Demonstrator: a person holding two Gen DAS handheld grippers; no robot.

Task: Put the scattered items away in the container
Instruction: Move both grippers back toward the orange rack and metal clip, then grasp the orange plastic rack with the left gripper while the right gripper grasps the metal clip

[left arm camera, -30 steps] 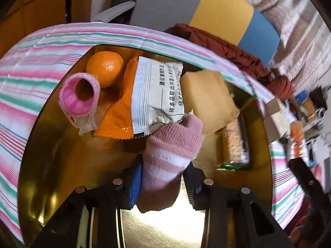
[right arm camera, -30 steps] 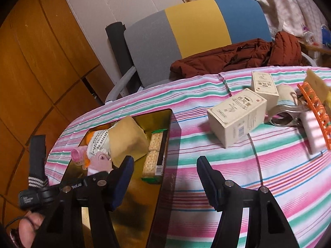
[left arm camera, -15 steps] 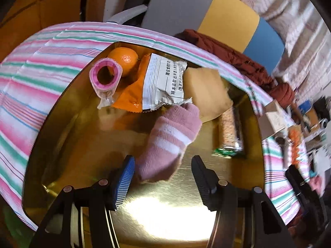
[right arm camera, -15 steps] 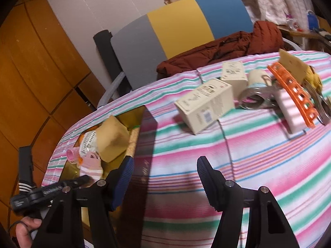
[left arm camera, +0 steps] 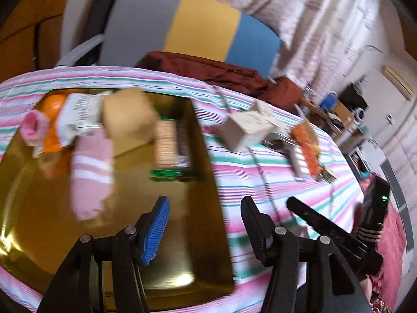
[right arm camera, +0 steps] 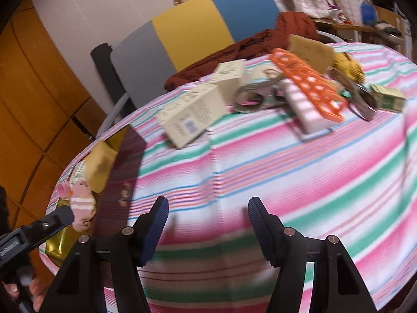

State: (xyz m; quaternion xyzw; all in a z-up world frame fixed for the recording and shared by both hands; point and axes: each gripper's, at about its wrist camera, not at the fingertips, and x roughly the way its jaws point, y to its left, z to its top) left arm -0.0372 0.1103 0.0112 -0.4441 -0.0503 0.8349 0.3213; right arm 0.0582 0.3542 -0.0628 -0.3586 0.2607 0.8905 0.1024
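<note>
Container: shallow rectangular gold metal tray (left arm camera: 208, 208) on the pink, green and white striped tablecloth (right arm camera: 286, 182); long axis runs away from the left gripper (left arm camera: 204, 228), which hovers over the tray's near right edge.

Contents, ahead and left of the left gripper:
- pink sock with white stripes (left arm camera: 91, 169), lying flat, long axis pointing away from the gripper, one end near the blue-padded left finger (left arm camera: 156, 229), not touching it;
- tan square pad (left arm camera: 127, 120), beyond the sock;
- white and orange snack packet (left arm camera: 75, 120), orange fruit (left arm camera: 53, 104) and pink roll (left arm camera: 34, 127), at the far left corner;
- cracker pack with green end (left arm camera: 169, 148), lengthwise along the tray's right wall.

Left gripper: jaws just opened wider, now apart, nothing between them.

Right gripper (right arm camera: 207, 228): jaws apart, empty, over bare cloth.

Scattered, ahead of the right gripper: cream printed cardboard box (right arm camera: 192, 114), tilted, long axis slanting up-right; a second cream box (right arm camera: 229, 74) beyond; orange plastic lattice rack (right arm camera: 307, 88) on a white block (right arm camera: 305, 109), far right.

Background: grey, yellow and blue chair back (right arm camera: 198, 31).
</note>
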